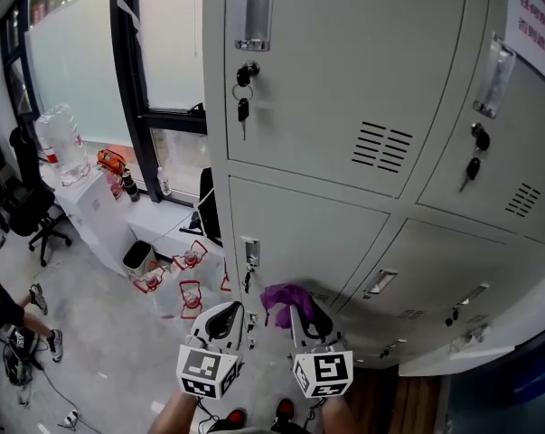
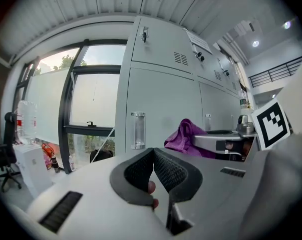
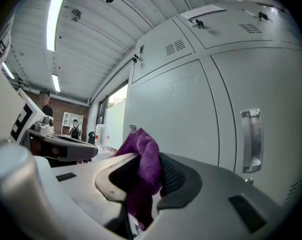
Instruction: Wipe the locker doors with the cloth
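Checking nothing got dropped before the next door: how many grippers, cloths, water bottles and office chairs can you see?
Grippers: 2, the left gripper and the right gripper
purple cloth: 1
water bottle: 1
office chair: 1
Total: 5

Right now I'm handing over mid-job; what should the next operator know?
Left gripper: shut, empty, beside the right one.
Right gripper: shut on the purple cloth.
Both are held low before the lower-row locker doors; the cloth is not visibly pressed on a door.
Done: cloth picked up; nothing shows which doors are wiped.
Left: bring the cloth to a door and wipe across all doors.
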Demonstrator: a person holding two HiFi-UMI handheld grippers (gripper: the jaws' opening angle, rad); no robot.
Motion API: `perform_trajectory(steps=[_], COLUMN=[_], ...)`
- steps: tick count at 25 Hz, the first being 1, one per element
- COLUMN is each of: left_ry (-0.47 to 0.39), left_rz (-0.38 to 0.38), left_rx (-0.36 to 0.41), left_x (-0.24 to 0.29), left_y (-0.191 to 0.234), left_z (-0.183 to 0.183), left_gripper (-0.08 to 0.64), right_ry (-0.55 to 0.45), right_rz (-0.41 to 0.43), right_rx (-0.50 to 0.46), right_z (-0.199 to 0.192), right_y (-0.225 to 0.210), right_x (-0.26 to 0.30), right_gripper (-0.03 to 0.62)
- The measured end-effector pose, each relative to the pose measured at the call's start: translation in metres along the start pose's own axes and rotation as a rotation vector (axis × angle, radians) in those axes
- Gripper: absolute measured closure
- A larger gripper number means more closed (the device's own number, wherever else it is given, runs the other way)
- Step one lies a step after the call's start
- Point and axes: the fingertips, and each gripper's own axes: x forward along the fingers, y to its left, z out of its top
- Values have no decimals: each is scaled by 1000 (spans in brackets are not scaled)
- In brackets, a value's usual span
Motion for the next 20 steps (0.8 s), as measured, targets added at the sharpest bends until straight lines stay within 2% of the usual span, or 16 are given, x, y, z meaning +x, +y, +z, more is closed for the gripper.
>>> perform_trajectory(steps=[12,20], left_ry=[56,76], left_rz=[101,123], left_rx=[-46,-67], left_x=[-10,-2], left_y=[47,60], left_z=[-28,-42], left_gripper=[537,537], right_ry=[83,136], right_rz=[96,127], right_rx=[50,67], right_z=[-41,-64], right_y=[32,40], right_x=[51,81], right_gripper=[480,480])
